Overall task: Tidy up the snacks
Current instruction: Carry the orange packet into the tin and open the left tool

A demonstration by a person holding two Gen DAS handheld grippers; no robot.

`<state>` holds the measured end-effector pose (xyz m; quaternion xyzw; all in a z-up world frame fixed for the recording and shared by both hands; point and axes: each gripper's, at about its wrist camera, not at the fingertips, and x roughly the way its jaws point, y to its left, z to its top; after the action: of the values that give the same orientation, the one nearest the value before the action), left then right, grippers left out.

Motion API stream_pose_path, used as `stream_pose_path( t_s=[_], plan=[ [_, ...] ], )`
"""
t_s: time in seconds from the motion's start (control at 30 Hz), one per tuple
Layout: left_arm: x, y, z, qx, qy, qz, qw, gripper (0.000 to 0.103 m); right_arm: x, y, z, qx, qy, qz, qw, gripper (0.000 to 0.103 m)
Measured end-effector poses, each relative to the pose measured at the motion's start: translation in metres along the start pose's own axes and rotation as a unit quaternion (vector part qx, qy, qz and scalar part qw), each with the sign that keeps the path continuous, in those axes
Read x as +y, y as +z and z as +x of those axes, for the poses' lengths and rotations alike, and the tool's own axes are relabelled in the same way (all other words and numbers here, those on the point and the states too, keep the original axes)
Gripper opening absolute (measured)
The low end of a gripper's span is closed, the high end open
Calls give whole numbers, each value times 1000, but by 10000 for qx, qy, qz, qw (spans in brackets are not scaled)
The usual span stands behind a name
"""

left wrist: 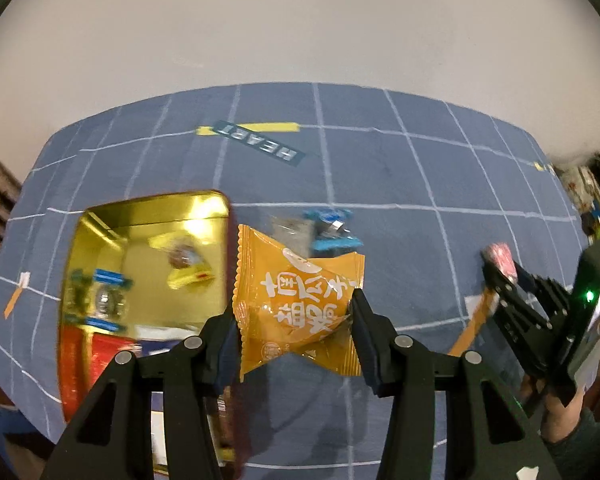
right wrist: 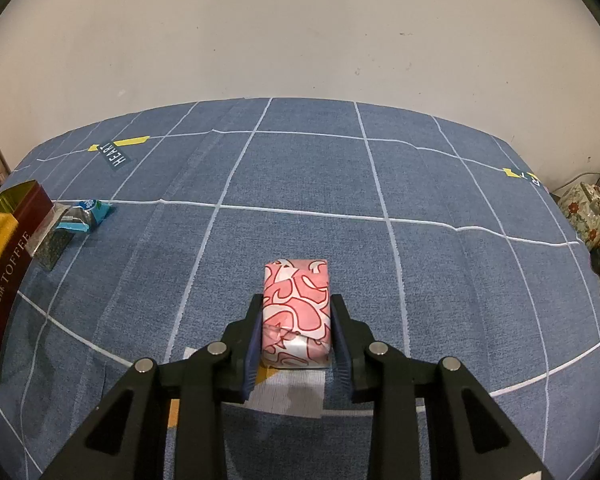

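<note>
My left gripper (left wrist: pixel 294 316) is shut on an orange snack packet (left wrist: pixel 296 304) and holds it above the blue cloth, just right of an open gold tin (left wrist: pixel 140 216) that holds a few wrapped sweets. A blue-wrapped candy (left wrist: pixel 332 228) and a dark packet lie behind the orange packet. My right gripper (right wrist: pixel 296 320) is shut on a pink-and-white patterned packet (right wrist: pixel 296 300) resting on the cloth; it also shows at the right of the left wrist view (left wrist: pixel 500 258). The tin's dark red side marked TOFFEE (right wrist: pixel 8 292) stands at the far left of the right wrist view.
A blue checked cloth (right wrist: pixel 380 184) covers the table, with a white wall behind. The blue candy (right wrist: pixel 88 212) and a dark packet (right wrist: pixel 52 244) lie beside the tin. A floral object (right wrist: pixel 584 212) and clutter sit off the table's right edge.
</note>
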<state>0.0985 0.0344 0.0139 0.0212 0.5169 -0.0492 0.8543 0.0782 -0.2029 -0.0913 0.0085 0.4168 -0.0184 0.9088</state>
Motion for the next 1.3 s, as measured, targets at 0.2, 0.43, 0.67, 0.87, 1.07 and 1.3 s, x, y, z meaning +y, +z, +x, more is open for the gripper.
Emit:
stream_pose_path(
  t_s=[0.2,0.43,0.67,0.87,1.07,1.3],
  plan=[
    [41,6,-4,-82,252,-345,9991,46,-1,0,0,1,-4,-6,10000,32],
    [90,15,-1,-71,609,-639,9961,46,-1,0,0,1,-8,-8,10000,32],
    [129,19,10,74,823,-921,9923,46,-2,0,0,2,-11,-11,10000,32],
    [148,23,17,133,969,-976,9904,46,-3,0,0,4,-13,-12,10000,32],
    [146,20,36,317,921,-870,9914,46,-2,1,0,6,-19,-16,10000,32],
    [137,12,57,546,933,-707,9916,46,-2,1,0,6,-25,-21,10000,32]
  ],
)
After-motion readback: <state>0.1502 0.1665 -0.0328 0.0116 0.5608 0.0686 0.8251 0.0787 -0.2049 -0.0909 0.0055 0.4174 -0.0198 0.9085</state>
